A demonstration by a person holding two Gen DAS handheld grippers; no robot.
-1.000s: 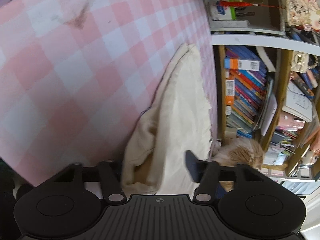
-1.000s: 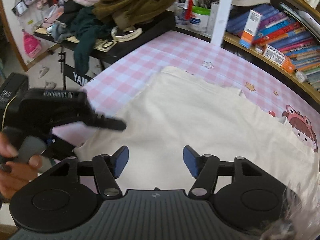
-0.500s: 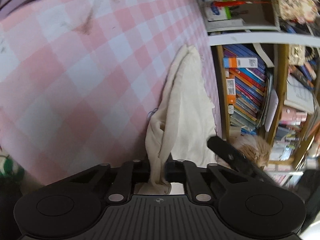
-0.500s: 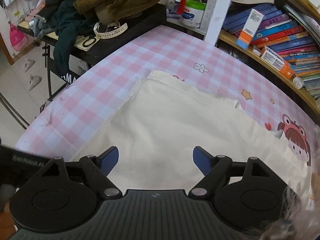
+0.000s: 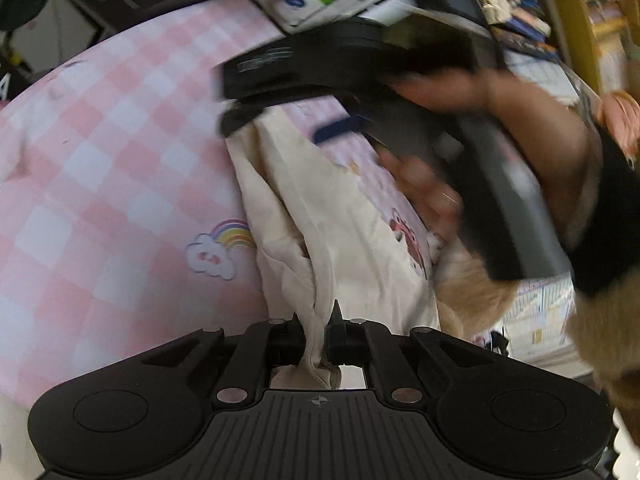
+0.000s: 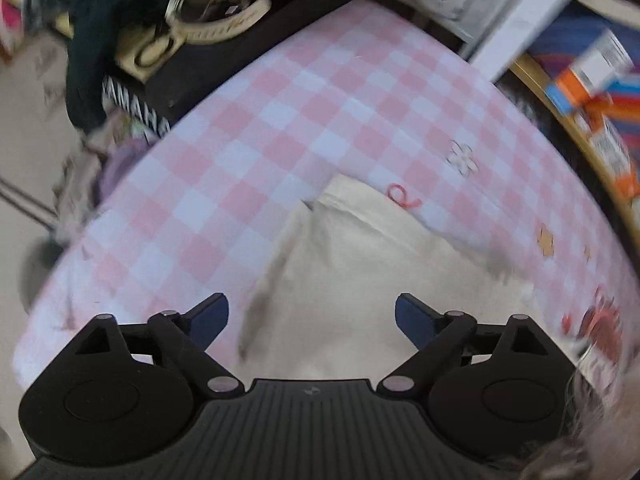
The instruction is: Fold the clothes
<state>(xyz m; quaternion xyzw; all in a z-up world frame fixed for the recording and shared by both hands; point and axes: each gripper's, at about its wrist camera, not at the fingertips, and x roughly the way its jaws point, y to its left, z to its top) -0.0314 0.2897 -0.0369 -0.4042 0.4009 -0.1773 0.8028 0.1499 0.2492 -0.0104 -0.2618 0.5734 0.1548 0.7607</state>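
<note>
Left gripper (image 5: 317, 330) pinches a fold of my cream garment (image 5: 340, 216) over the pink cloth (image 5: 112, 168); right gripper (image 6: 312, 316), jaws just widening, hovers empty above it.

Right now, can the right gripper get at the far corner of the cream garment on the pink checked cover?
Probably yes. The right gripper is open above the cream garment, and nothing lies between it and the far corner. The left gripper pinches another edge.
</note>
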